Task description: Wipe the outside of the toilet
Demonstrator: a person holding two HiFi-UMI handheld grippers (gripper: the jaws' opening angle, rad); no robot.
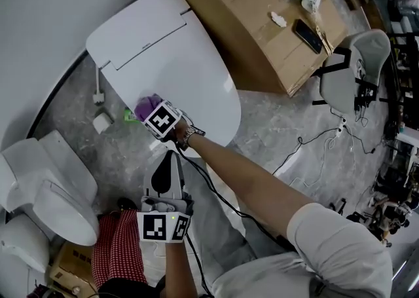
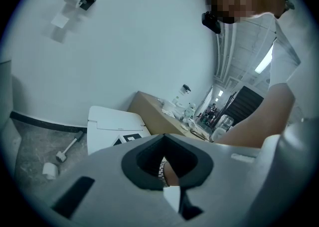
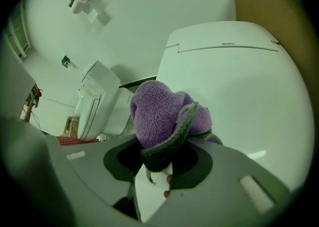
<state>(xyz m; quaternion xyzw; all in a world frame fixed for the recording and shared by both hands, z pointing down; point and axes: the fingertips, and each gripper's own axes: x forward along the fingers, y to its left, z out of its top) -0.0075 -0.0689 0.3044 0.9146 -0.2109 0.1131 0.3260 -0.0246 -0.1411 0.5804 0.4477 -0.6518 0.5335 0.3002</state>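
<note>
The right gripper (image 3: 164, 158) grips the purple cloth (image 3: 160, 109) tight at the white toilet (image 1: 175, 51) just in front of it, the left gripper (image 1: 171, 171) hangs shut and empty behind, and the cloth may slip out if it rubs too hard.

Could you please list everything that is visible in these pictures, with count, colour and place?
closed-lid white toilet: one, white, centre, against the wall.
second white toilet: one, white, lower left.
purple fleece cloth: one, purple, at the closed lid's edge.
brown table: one, brown, beside the closed-lid toilet.
black flat phone: one, black, on the table.
red checked fabric: one, red and white, bottom left.
white toilet paper roll: one, white, on a wall holder.
grey chair: one, grey, right.
right gripper: one, grey, shut on the cloth.
left gripper: one, grey, shut, empty, near the person.
</note>
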